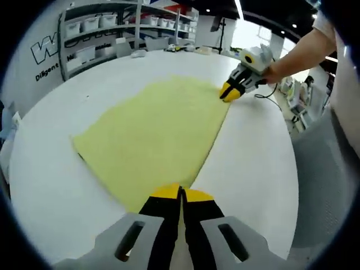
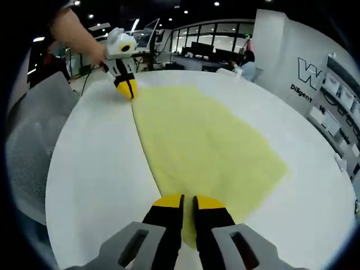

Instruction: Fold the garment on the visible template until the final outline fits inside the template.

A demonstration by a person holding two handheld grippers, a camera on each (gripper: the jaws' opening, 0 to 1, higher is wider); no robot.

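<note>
A pale yellow garment [image 1: 154, 135] lies flat on the round white table [image 1: 253, 169]; it also shows in the right gripper view [image 2: 208, 140]. One straight edge of it runs from gripper to gripper. My left gripper [image 1: 181, 194] is shut on the near corner of that edge, and in the right gripper view it sits at the far end [image 2: 126, 89], held by a hand. My right gripper [image 2: 188, 201] has its jaws nearly together on the cloth's other corner; the left gripper view shows it at the far corner [image 1: 230, 93], also held by a hand.
Grey mesh chairs [image 2: 28, 146] stand close against the table's edge. Shelves with white bins [image 1: 101, 28] line the wall beyond the table. A cable [image 1: 270, 97] trails from the right gripper across the tabletop. Bare white table surrounds the garment.
</note>
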